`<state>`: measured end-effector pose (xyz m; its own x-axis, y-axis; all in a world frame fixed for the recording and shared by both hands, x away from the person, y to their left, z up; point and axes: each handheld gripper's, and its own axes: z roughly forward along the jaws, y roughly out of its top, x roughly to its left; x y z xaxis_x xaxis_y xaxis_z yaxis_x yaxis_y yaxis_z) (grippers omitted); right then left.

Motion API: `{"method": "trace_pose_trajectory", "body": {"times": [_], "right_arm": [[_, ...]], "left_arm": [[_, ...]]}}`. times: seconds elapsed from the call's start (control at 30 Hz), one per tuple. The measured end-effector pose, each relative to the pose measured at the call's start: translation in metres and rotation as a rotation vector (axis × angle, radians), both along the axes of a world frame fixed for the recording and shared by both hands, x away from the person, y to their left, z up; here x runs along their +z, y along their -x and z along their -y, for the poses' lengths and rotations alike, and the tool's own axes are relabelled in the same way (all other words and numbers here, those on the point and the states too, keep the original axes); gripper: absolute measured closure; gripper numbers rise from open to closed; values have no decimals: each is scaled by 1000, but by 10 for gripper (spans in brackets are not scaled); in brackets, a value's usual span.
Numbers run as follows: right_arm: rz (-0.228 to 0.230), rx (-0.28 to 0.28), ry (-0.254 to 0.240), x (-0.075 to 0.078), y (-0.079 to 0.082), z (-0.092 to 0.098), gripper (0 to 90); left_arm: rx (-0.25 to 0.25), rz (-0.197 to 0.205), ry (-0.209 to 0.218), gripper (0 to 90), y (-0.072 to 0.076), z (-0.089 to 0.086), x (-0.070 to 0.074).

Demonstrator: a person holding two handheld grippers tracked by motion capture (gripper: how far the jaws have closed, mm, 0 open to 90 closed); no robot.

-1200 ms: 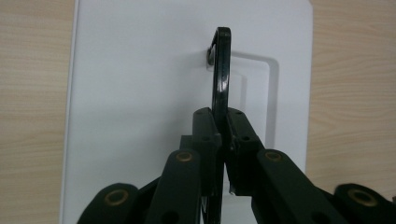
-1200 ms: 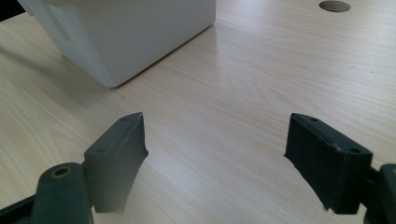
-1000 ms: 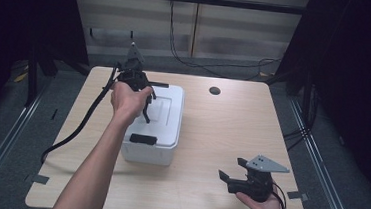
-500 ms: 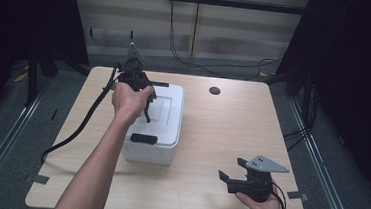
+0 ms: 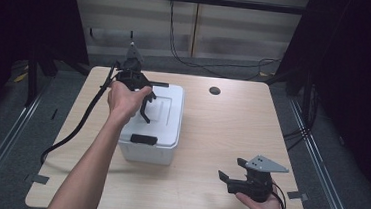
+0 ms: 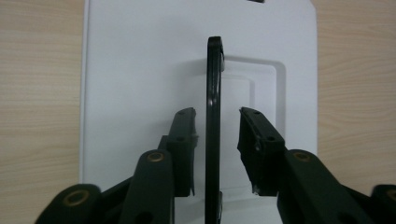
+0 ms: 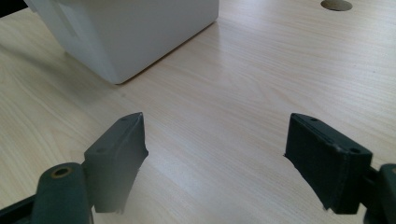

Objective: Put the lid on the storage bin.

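Nothing's really moved since a second ago, both hands parked in the same spots. Wooden table [image 5: 211,131] carries a white lidded storage box [image 5: 163,133] at about 9 o'clock from centre. Left gripper [image 6: 215,140] hangs over its lid, jaws straddling the upright black handle [image 6: 213,107], small gaps either side, not clenched. Right gripper [image 7: 212,158] sits at 5 o'clock, jaws spread wide over bare wood.

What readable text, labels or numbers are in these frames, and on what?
None readable.
The white box and its lid are plain, with no label visible.
The black handle, the left gripper, the right gripper and the table carry no print.
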<state>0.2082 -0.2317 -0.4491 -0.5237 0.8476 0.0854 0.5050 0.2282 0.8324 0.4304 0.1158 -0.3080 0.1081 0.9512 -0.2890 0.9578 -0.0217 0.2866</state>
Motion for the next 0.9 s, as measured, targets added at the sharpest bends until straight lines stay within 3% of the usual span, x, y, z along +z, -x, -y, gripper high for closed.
{"method": "trace_pose_trajectory", "body": {"times": [0.07,0.17,0.23,0.4,0.47,0.57,0.8,0.9], "right_arm": [[0,1,0,0,0,0,196],[-2,0,0,0,0,0,196],[-1,1,1,0,0,0,196],[-2,0,2,0,0,0,195],[-2,-1,1,0,0,0,196],[0,1,1,0,0,0,195],[-3,4,4,0,0,0,195],[-1,4,6,0,0,0,196]], "left_arm": [[-11,-5,-12,606,-1,-3,-4],[-11,-3,14,530,-3,-9,-9],[-30,-17,-5,472,-4,-10,-10],[-70,-10,39,326,-5,-11,-8],[-93,-17,35,272,-7,-11,-8],[-98,10,26,227,-6,-12,-7],[-205,61,61,164,-3,-13,-5],[-204,84,49,168,-2,-14,-5]]}}
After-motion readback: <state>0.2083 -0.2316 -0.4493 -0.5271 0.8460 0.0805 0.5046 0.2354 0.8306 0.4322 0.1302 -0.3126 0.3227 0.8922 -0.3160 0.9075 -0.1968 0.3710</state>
